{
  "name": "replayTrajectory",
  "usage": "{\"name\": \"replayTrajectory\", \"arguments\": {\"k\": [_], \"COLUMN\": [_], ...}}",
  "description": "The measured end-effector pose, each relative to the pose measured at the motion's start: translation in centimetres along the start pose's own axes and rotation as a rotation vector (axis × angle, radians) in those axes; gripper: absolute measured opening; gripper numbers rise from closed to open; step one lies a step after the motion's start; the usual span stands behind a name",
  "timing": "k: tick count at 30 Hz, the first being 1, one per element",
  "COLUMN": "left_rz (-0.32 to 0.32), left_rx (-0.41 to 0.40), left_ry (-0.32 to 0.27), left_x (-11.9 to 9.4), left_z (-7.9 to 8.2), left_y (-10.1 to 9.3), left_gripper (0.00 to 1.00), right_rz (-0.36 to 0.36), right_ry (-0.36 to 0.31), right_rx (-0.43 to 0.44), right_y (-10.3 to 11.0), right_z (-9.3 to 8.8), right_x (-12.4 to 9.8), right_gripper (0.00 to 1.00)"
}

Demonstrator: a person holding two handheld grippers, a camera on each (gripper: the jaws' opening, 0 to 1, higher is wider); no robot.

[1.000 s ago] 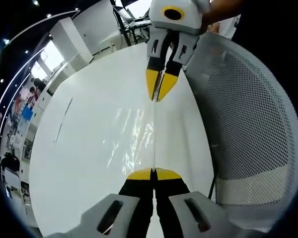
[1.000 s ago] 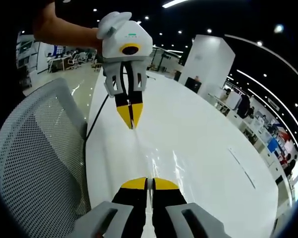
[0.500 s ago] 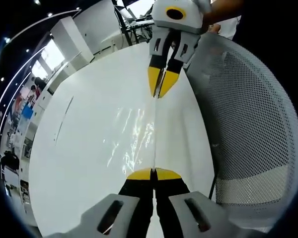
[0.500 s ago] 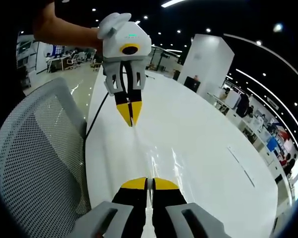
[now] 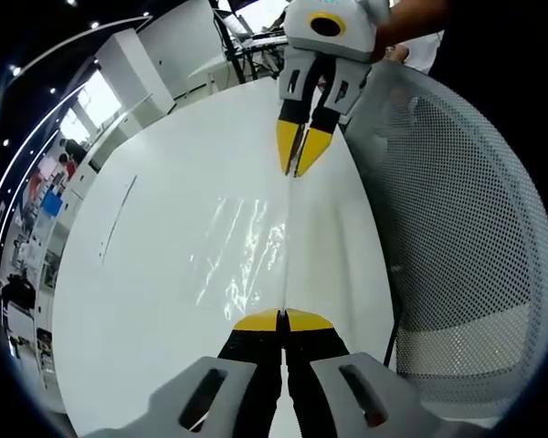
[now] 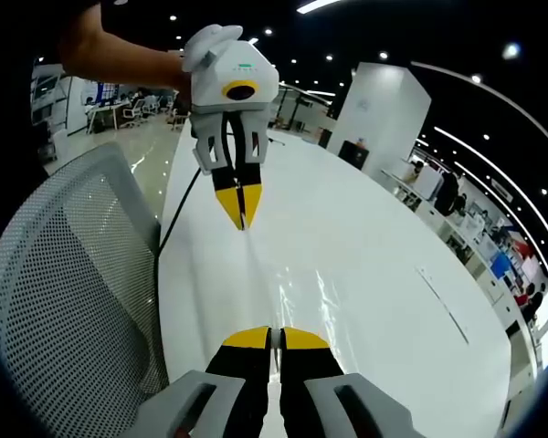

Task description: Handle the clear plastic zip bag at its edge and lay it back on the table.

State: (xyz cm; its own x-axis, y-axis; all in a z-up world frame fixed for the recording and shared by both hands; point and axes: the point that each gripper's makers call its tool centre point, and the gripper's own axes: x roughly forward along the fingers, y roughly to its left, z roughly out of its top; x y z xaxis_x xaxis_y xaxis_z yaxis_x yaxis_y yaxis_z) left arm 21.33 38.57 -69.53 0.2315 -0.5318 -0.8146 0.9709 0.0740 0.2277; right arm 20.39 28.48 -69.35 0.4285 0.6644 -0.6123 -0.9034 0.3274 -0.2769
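The zip bag (image 5: 256,246) hangs stretched over the bench (image 5: 155,274) between the left gripper (image 5: 282,318) and right gripper (image 5: 298,157) (one at each end); a mesh chair (image 5: 457,228) stands beside the bench.

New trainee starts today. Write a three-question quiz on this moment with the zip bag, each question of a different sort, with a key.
1. True or false: the clear plastic zip bag lies flat and untouched on the white table.
2. Multiple choice: how does the left hand-held gripper hold the bag? A) jaws wide open above it; B) jaws shut on its edge; C) jaws resting on the mesh chair.
3. Fill in: in the left gripper view, the right hand-held gripper grips the bag's far ____.

Key: 1 false, the bag is stretched between both grippers by its edge; 2 B; 3 end.
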Motion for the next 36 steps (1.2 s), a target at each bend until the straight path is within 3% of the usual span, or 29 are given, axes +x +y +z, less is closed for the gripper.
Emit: {"name": "replayTrajectory", "arguments": {"k": [21, 36], "left_rz": [0.009, 0.025], "left_rx": [-0.004, -0.013], "left_ry": [0.000, -0.040], "left_x": [0.0, 0.4], "left_z": [-0.3, 1.6], "left_y": [0.4, 0.2], "left_gripper": [0.00, 0.00], "right_rz": [-0.011, 0.000], "right_ry": [0.006, 0.003], "right_rx": [0.019, 0.082], "right_y": [-0.1, -0.2], "right_z": [-0.6, -2.0], "right_x": [-0.3, -1.5], "right_gripper": [0.00, 0.00]}}
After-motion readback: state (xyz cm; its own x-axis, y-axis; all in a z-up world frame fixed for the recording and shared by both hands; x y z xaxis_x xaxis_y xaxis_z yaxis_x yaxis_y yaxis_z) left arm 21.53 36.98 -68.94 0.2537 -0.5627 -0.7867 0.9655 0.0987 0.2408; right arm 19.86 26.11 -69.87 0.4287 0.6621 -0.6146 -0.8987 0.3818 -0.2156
